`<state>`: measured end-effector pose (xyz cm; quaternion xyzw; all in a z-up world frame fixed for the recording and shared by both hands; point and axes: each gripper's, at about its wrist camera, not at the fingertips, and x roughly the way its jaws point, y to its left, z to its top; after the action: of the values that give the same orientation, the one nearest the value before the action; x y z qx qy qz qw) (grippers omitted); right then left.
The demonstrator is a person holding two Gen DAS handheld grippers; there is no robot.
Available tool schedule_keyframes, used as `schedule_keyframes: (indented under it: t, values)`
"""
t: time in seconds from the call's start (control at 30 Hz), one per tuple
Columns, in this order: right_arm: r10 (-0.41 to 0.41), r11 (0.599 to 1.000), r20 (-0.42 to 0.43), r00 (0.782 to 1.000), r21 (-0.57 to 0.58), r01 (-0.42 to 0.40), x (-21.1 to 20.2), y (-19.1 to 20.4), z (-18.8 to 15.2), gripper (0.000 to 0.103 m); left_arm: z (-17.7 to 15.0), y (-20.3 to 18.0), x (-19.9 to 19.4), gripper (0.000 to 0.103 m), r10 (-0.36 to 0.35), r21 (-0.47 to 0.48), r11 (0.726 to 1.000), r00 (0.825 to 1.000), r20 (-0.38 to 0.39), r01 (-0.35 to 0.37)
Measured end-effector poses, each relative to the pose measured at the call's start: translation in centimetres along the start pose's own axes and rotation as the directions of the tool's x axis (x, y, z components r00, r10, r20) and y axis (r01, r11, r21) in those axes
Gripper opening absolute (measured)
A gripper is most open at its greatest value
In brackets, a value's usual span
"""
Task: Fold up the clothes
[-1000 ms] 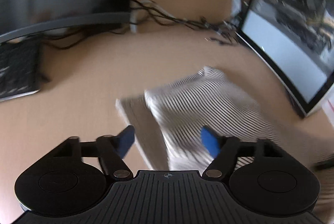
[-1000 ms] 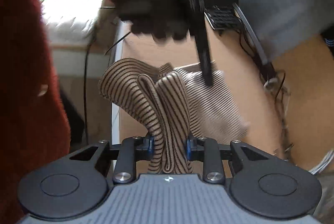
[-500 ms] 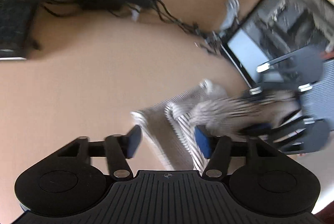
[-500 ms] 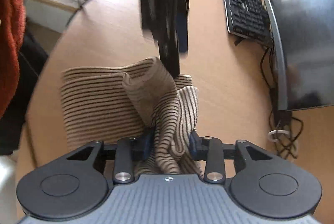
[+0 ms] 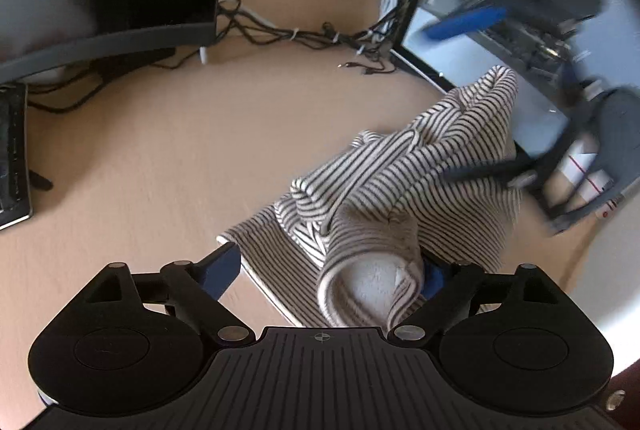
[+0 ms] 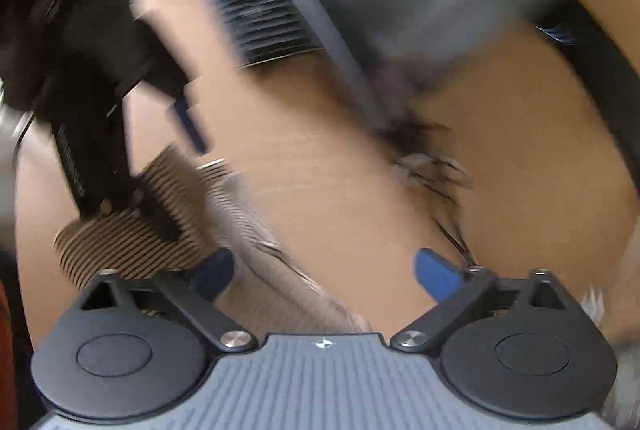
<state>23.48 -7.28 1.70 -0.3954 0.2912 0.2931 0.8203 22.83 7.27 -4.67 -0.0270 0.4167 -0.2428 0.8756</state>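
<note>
Left tool (image 5: 332, 272) has just spread its jaws, the striped garment (image 5: 404, 189) bunched loosely between them on the bench (image 5: 160, 157). Right tool (image 6: 324, 268) has also sprung apart, nothing gripped, cloth at its left finger. Flatten the hump before creasing again.

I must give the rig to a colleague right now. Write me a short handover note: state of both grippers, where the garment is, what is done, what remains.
Left hand-held gripper: jaws have just opened wide; a rolled fold of the striped garment lies between them, not pinched.
Right hand-held gripper: jaws have just opened wide and let the cloth go; its view is blurred.
Garment: bunched on the wooden desk, in front of a monitor.
Done: partly folded.
Left: flatten the raised bunch, finish the fold.
</note>
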Motion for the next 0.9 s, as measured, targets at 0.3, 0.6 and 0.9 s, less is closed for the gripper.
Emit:
schedule_keyframes:
  t: [0.3,0.6,0.9]
  values:
    - [-0.121,0.921,-0.103,0.987,0.358,0.15,8.6,-2.4,-6.1,0.103,0.4,1.0,1.6,0.097,0.078,-0.073,0.994,0.995,-0.069,-0.083]
    - [-0.156,0.866,-0.105,0.982,0.464,0.187,9.1,-2.0,-6.6,0.103,2.3,0.0,0.5,0.094,0.132,0.004,0.991,0.99,-0.055,-0.132]
    - [-0.152,0.834,-0.157,0.976,0.51,0.212,7.2,-2.3,-5.9,0.103,5.2,-1.8,4.0,0.092,0.03,0.129,0.991,0.996,-0.084,-0.019]
